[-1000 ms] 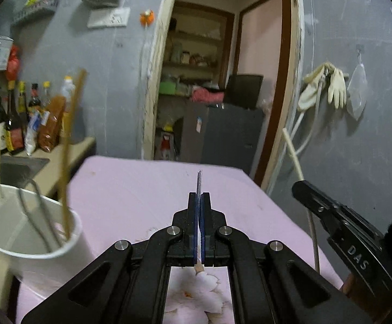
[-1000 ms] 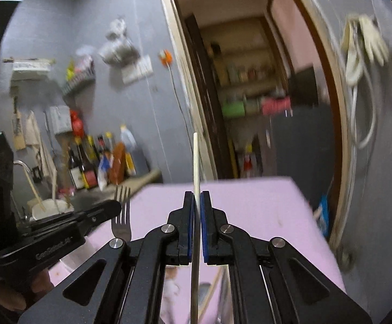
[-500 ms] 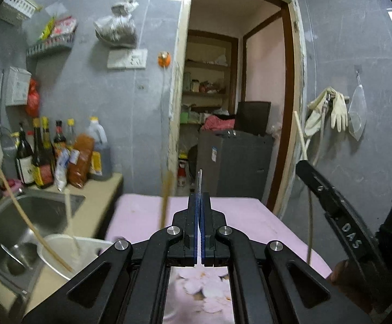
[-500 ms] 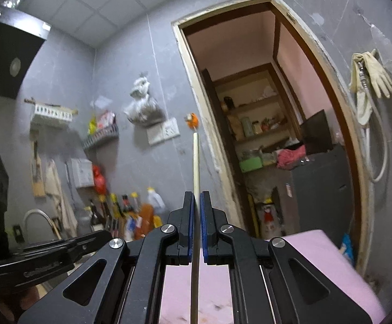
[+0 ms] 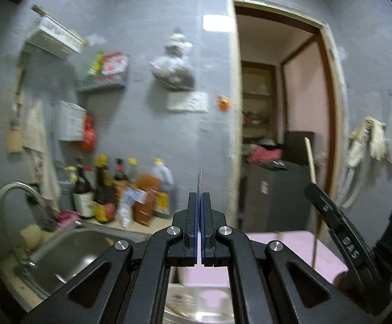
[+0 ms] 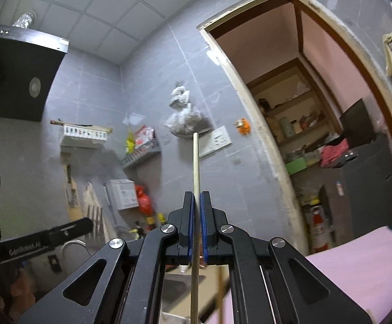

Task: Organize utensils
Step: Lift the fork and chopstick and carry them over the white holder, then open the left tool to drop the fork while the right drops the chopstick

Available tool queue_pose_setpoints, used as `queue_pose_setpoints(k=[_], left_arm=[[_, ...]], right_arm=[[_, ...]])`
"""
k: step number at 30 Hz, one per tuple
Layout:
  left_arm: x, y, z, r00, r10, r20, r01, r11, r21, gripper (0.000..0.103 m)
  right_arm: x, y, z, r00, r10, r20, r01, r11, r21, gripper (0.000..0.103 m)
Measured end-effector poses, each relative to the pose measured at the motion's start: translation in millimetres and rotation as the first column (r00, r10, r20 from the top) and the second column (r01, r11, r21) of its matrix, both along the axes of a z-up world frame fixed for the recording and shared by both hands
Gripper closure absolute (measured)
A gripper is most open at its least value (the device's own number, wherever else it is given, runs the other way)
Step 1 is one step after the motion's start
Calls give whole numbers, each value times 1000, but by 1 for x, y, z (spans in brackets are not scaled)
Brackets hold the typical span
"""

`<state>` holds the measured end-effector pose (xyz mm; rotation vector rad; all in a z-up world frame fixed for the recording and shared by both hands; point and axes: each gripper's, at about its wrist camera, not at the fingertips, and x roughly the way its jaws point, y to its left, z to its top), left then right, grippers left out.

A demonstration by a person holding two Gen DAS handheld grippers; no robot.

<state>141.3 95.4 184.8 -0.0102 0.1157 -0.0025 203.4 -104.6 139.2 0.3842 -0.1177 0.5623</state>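
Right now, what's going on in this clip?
A person is sorting utensils in a kitchen with a hand-held claw in each hand. The right claw is shut on a wooden chopstick that stands upright. The left claw is shut on a thin metal utensil, seen edge-on, so its type is unclear. Both are raised, facing the grey wall, above the sink and pink table.

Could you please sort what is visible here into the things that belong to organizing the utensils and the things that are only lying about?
Part of the job:
- pale wooden chopstick, clamped in the right gripper
- thin metal utensil, seen edge-on, clamped in the left gripper

Just lying about:
- dark sauce bottles
- steel sink
- pale rubber gloves
- pink table cover
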Motion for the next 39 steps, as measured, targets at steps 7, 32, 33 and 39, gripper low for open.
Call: queue_pose_setpoints(k=[7,32,33,39], left_arm=[[17,31,-15,992,122,-15,-121,992,35,103],[65,48,-79,985,121,-125,-116,992,47,103],[66,47,-80,985,112,-131,-107,993,45,103],[70,39,-89,983,61,-171,-54,998,42,102]], right_arm=[[17,23,-7,999,33,-16,-32,999,27,100],[15,32,-27,1000,-6,-26,4,996,-94,100],[14,32,-25,999,-2,-32,-1,994,-105,100],[15,36,-34,995,5,-104,-24,981,-190,100]])
